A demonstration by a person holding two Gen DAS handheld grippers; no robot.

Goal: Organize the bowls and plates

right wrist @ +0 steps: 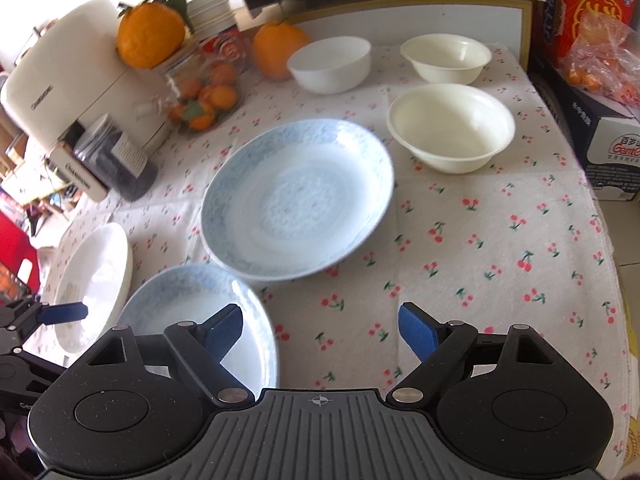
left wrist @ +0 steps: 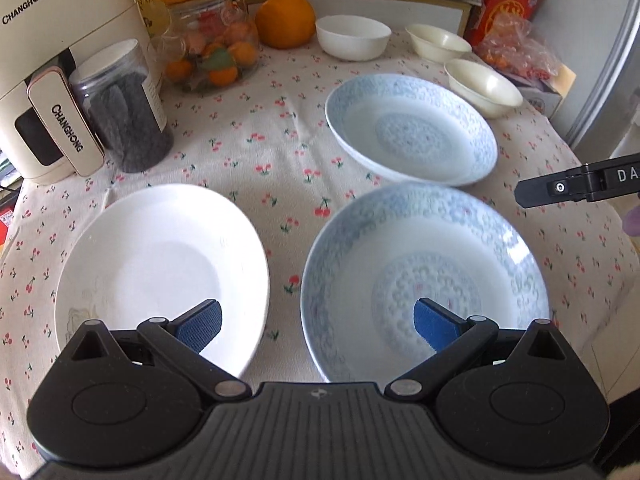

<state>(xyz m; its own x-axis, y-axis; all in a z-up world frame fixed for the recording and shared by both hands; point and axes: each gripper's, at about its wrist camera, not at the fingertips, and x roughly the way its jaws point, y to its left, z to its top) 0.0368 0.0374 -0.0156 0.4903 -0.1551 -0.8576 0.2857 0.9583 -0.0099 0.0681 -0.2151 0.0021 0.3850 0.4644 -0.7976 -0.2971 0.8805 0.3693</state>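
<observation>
On the cherry-print cloth lie a plain white plate (left wrist: 160, 264) at the left, a blue-patterned plate (left wrist: 424, 264) beside it and a second blue-patterned plate (left wrist: 412, 128) farther back. My left gripper (left wrist: 317, 326) hangs open above the gap between the white plate and the near blue one, holding nothing. My right gripper (right wrist: 320, 330) is open too, over bare cloth just right of the near blue plate (right wrist: 192, 312), with the far blue plate (right wrist: 298, 200) ahead. A white bowl (right wrist: 330, 64) and two cream bowls (right wrist: 446, 58) (right wrist: 450, 124) stand at the back right.
A cream appliance (left wrist: 44, 80), a jar of dark contents (left wrist: 124, 116), a glass jar of small oranges (left wrist: 212, 52) and a large orange (left wrist: 285, 18) crowd the back left. Boxes and a bag of fruit (right wrist: 600, 52) line the right. The table edge (right wrist: 616, 280) drops off at the right.
</observation>
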